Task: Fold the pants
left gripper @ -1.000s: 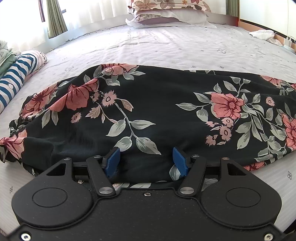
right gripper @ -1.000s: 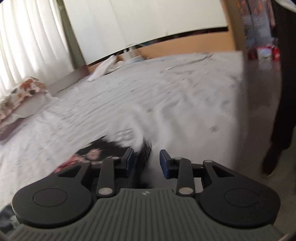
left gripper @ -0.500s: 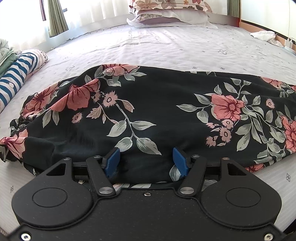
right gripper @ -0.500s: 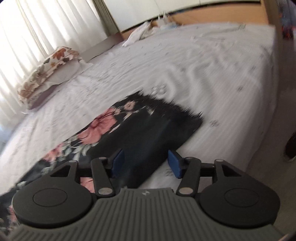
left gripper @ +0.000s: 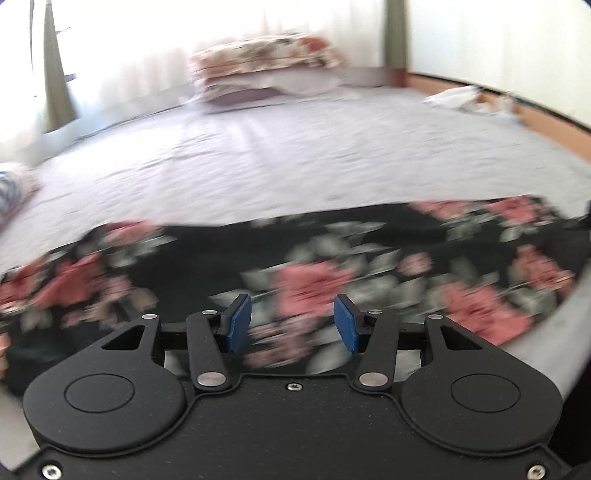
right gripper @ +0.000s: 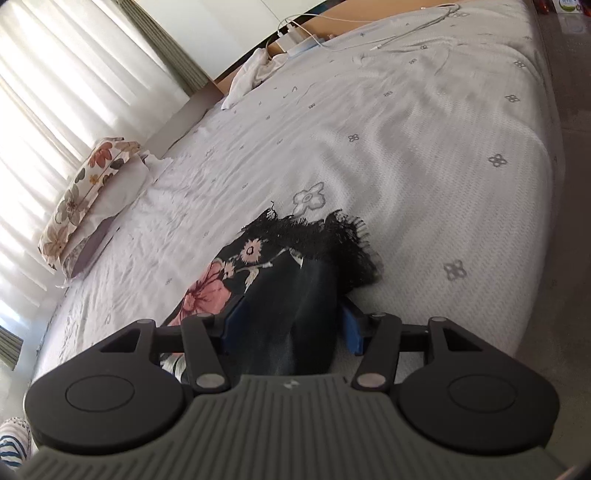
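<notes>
Black pants with pink flowers and grey leaves (left gripper: 317, 266) lie across the white bed. In the left wrist view, which is blurred, my left gripper (left gripper: 291, 321) is open over the near edge of the pants, its blue pads apart with nothing between them. In the right wrist view the leg end of the pants (right gripper: 291, 280), with a black lace hem (right gripper: 332, 236), lies between the blue pads of my right gripper (right gripper: 288, 328). The jaws stand wide on either side of the cloth and do not pinch it.
The bed sheet (right gripper: 424, 122) is white with small grey flowers. Floral pillows (left gripper: 266, 62) sit at the head by the curtains. A white cloth (right gripper: 251, 74) and a charger cable (right gripper: 388, 33) lie near the far edge. Striped clothing (right gripper: 11, 443) is at the left.
The left gripper lifted and swung right along the pants, leaving the view blurred. The right gripper moved in over the leg end, so the cloth now lies between its open jaws.
</notes>
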Demonstrator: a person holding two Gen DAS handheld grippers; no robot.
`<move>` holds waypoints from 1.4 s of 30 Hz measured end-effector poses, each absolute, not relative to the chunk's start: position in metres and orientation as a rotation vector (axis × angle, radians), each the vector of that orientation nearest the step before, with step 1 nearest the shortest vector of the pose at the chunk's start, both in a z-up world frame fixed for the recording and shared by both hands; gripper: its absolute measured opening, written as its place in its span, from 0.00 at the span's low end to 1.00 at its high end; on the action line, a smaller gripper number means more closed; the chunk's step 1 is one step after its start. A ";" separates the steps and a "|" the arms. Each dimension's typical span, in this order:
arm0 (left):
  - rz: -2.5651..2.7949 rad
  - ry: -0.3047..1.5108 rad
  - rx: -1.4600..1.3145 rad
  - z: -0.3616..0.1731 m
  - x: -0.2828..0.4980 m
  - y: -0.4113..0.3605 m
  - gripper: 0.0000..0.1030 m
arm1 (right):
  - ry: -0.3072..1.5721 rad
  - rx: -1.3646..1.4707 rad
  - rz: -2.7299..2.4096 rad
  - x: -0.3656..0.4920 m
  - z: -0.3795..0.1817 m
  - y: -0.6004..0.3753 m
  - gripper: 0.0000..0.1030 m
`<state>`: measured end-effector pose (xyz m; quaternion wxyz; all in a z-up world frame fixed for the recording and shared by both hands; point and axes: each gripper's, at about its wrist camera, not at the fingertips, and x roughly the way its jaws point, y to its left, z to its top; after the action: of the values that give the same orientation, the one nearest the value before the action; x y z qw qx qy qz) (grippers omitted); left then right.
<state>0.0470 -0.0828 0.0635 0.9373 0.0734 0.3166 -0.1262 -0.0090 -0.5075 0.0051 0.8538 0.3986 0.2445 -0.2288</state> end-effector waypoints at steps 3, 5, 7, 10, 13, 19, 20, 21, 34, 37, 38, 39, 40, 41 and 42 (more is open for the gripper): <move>-0.338 0.659 0.152 0.058 0.047 -0.125 0.44 | 0.528 0.775 -0.455 -0.023 0.004 -0.496 0.66; -0.370 0.664 0.165 0.049 0.048 -0.149 0.42 | 0.550 0.725 -0.425 -0.024 0.005 -0.490 0.66; -0.377 0.684 0.205 0.038 0.049 -0.168 0.38 | 0.570 0.677 -0.403 -0.021 0.007 -0.486 0.69; -0.369 0.762 0.208 0.017 0.054 -0.181 0.35 | 0.572 0.683 -0.394 -0.009 0.005 -0.493 0.71; -0.362 0.730 0.212 0.012 0.048 -0.179 0.35 | 0.559 0.680 -0.394 0.009 0.002 -0.505 0.71; -0.354 0.736 0.196 0.011 0.049 -0.178 0.35 | 0.558 0.709 -0.378 0.038 0.001 -0.525 0.61; -0.353 0.731 0.200 0.010 0.048 -0.178 0.35 | 0.557 0.717 -0.375 0.040 0.002 -0.527 0.46; -0.352 0.727 0.205 0.011 0.048 -0.179 0.35 | 0.568 0.731 -0.382 0.041 0.002 -0.530 0.34; -0.349 0.678 0.024 0.045 0.021 -0.103 0.34 | 0.603 0.726 -0.111 0.074 0.062 -0.441 0.04; -0.318 0.677 -0.027 0.050 0.011 -0.070 0.32 | 0.667 0.622 0.090 0.100 0.077 -0.359 0.04; -0.310 0.682 -0.037 0.050 0.009 -0.060 0.32 | 0.693 0.590 0.162 0.107 0.079 -0.329 0.04; -0.296 0.683 -0.045 0.049 0.008 -0.051 0.32 | 0.726 0.545 0.237 0.115 0.079 -0.297 0.05; -0.279 0.683 -0.047 0.048 0.007 -0.042 0.32 | 0.761 0.496 0.300 0.121 0.077 -0.266 0.08; -0.261 0.684 -0.049 0.047 0.006 -0.034 0.32 | 0.791 0.442 0.349 0.125 0.074 -0.241 0.21; -0.247 0.686 -0.055 0.046 0.007 -0.026 0.32 | 0.814 0.385 0.383 0.127 0.072 -0.217 0.36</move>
<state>0.0066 -0.0265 0.0460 0.9339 -0.0271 0.3354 -0.1209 0.1274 -0.2173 0.0718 0.8827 0.1849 0.3910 0.1839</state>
